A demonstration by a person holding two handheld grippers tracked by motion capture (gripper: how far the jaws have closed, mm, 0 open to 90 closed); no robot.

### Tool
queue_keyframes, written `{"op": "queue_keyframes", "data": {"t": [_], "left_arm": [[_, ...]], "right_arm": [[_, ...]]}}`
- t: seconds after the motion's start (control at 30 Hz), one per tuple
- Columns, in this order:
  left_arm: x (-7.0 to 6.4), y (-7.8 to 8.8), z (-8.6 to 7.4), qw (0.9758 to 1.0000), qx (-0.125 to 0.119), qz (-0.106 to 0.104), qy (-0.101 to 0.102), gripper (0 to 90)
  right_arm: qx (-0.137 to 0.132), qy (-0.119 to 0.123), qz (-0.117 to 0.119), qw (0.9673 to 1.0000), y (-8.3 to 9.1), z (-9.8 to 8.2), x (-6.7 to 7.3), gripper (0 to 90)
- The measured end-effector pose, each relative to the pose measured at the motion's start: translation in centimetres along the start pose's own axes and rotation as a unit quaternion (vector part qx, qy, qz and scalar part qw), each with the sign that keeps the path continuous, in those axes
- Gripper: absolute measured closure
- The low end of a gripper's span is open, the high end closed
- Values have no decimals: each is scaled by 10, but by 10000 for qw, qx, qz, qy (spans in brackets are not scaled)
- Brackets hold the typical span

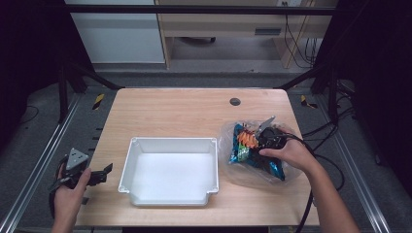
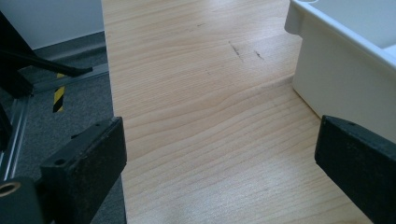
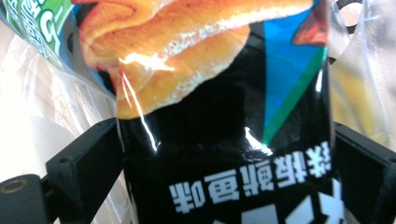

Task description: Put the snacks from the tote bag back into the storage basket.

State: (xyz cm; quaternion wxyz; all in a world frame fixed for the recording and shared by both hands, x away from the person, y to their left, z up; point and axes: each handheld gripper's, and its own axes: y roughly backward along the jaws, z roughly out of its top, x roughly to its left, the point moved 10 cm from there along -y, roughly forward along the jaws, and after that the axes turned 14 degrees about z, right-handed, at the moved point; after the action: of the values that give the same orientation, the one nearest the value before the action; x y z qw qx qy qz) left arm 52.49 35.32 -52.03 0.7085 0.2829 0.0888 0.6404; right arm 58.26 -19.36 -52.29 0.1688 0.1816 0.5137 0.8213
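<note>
Right gripper point(image 1: 262, 138) sits near the right edge of the counter point(image 1: 184, 109), down inside a clear plastic bag point(image 1: 228, 138) that lies just right of the white tub point(image 1: 167, 194). In the right gripper view a black snack packet point(image 3: 224, 154) with orange chip artwork, a blue-green wedge and white printed characters sits between the two black jaws, one jaw on each side of it. The jaws look to be against the packet's sides, but can't tell from this angle whether they're actually clamped on it. Clear bag film shows on both sides of the packet. In the high view more colourful packets point(image 1: 243, 148) are bunched in the bag under the right hand point(image 1: 289, 153).

Left gripper point(image 1: 99, 175) hangs at the front-left corner of the counter, held in the left hand point(image 1: 68, 191), grey three-cornered plate on top. Jaws spread wide, nothing between them; the left gripper view has bare wood grain in the gap and the tub's outer wall just beside one jaw, not touching.

Tub is a white rectangular plastic bin with a lipped rim, standing upright near the front edge of the counter, about mid-width. A small dark round grommet point(image 1: 235, 101) sits in the counter near the back edge.
</note>
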Motion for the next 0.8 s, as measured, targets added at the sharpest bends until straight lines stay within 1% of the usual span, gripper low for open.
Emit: {"op": "queue_keyframes", "data": {"t": [0.2, 0.27, 0.33, 0.4, 0.57, 0.73, 0.8], "left_arm": [[-1, 0, 0, 10000, -7, -4, 11, 21], [-1, 0, 0, 10000, -5, -4, 12, 21], [0, 0, 0, 10000, -8, -3, 17, 21], [0, 0, 0, 10000, -7, -3, 12, 21], [0, 0, 0, 10000, 2, -2, -2, 21], [0, 0, 0, 10000, 3, -4, -5, 21], [-1, 0, 0, 10000, -6, -4, 10, 21]], "right_arm": [[-44, -36, -15, 10000, -2, 0, 0, 62], [-36, 14, -16, 10000, -3, 0, 0, 63], [-27, -12, -29, 10000, -3, 0, 0, 65], [-9, 31, -37, 10000, -4, -1, 0, 69], [2, -9, -47, 10000, -6, -1, 0, 84], [57, 83, -48, 9999, -7, -1, -1, 93], [56, 78, -58, 9999, -8, -1, -1, 94]]}}
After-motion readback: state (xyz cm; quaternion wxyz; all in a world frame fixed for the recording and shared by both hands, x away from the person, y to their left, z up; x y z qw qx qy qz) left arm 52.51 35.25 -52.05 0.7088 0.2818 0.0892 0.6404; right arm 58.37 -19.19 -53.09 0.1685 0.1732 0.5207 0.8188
